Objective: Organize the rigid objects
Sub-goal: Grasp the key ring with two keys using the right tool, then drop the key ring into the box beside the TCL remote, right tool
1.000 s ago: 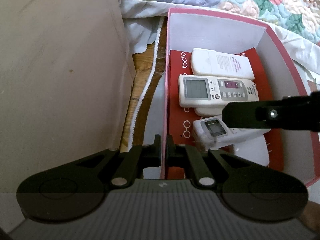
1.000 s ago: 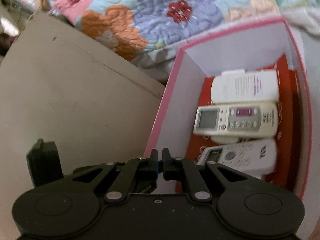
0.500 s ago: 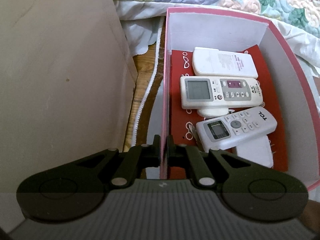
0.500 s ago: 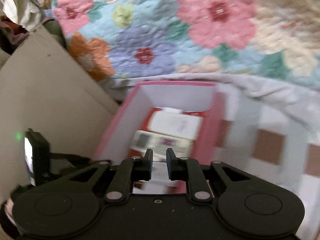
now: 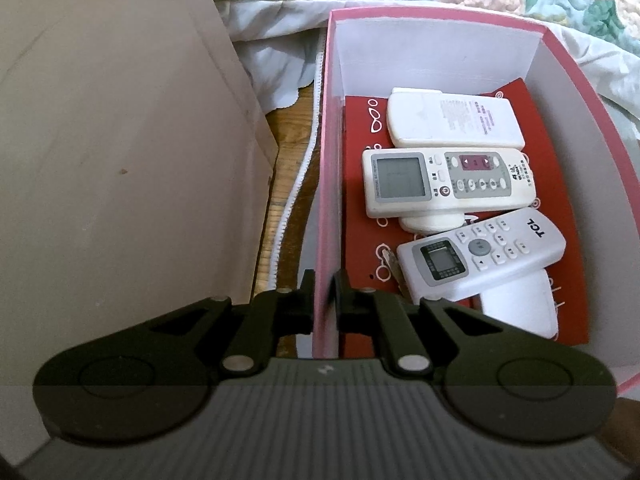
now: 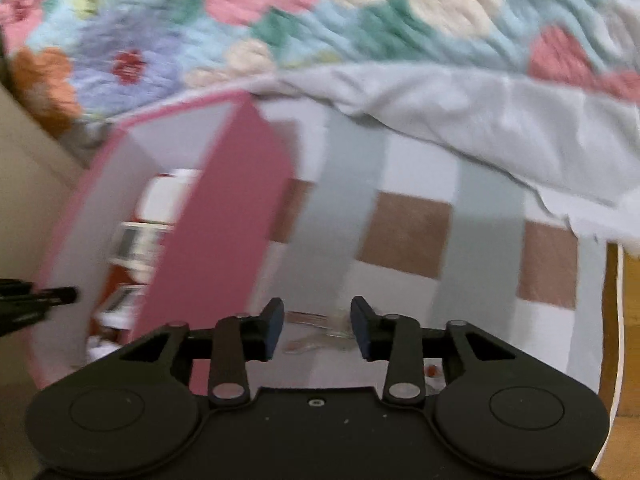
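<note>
**Colleague:** How far along are you with the tidying?

**Me:** Starting on the left: my left hand-held gripper (image 5: 323,294) is clamped together on the near side wall of the pink cardboard box with white inside walls (image 5: 436,60), which I judge is there to steady it. Beside the box on that side stands a plain beige panel (image 5: 120,140), with a strip of wooden floor (image 5: 286,168) between them.

**Colleague:** And inside the box?

**Me:** Three remotes lie side by side on its red floor. Farthest is a white remote lying face down with a printed label (image 5: 454,124). In the middle is a cream air-conditioner remote with a grey screen (image 5: 448,182). Nearest is a white TCL remote with a small screen (image 5: 480,256), slightly askew and resting on something white that I cannot identify. So that part looks done.

**Colleague:** What is left?

**Me:** Moving right, my right hand-held gripper (image 6: 316,326) is outside the box, over the checked grey, white and brown cloth (image 6: 404,236). Its jaws are opening with nothing pressed between them. Just ahead of them lies a small clear item with a reddish tint (image 6: 320,330), too blurred for me to name. I take that as the next candidate for the box. Beyond it is only the floral quilt (image 6: 280,20); I see no other loose pieces.
</note>
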`<action>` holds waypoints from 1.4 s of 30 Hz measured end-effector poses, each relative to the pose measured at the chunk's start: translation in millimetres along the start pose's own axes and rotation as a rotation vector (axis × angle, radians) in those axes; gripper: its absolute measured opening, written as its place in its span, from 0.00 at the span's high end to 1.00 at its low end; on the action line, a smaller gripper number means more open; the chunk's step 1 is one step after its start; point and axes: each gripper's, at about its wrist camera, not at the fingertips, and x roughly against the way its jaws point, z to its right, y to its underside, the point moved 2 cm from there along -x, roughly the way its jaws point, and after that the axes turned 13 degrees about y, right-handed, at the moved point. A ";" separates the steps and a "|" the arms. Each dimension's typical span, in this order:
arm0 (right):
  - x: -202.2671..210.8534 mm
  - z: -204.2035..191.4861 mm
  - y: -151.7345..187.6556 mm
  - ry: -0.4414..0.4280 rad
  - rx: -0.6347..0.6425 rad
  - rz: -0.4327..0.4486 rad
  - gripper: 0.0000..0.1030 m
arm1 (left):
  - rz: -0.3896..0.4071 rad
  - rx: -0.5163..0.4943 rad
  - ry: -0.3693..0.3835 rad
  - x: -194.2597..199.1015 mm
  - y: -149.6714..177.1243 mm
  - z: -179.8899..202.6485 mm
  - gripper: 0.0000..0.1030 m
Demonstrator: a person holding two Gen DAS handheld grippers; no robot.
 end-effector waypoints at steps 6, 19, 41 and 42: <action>-29.4 17.4 18.5 0.031 -0.037 0.012 0.54 | -0.004 -0.001 -0.009 -1.2 -0.2 0.6 0.93; -26.1 -3.5 31.0 0.026 0.126 0.160 0.95 | -0.013 -0.010 -0.038 -3.4 0.4 4.8 0.91; 105.2 -37.8 -24.7 -0.200 0.030 0.388 0.96 | -0.026 0.005 -0.017 -3.2 2.3 0.8 0.91; 111.1 -39.8 -26.0 -0.210 0.028 0.395 0.96 | -0.022 0.002 -0.017 -2.5 3.0 1.0 0.91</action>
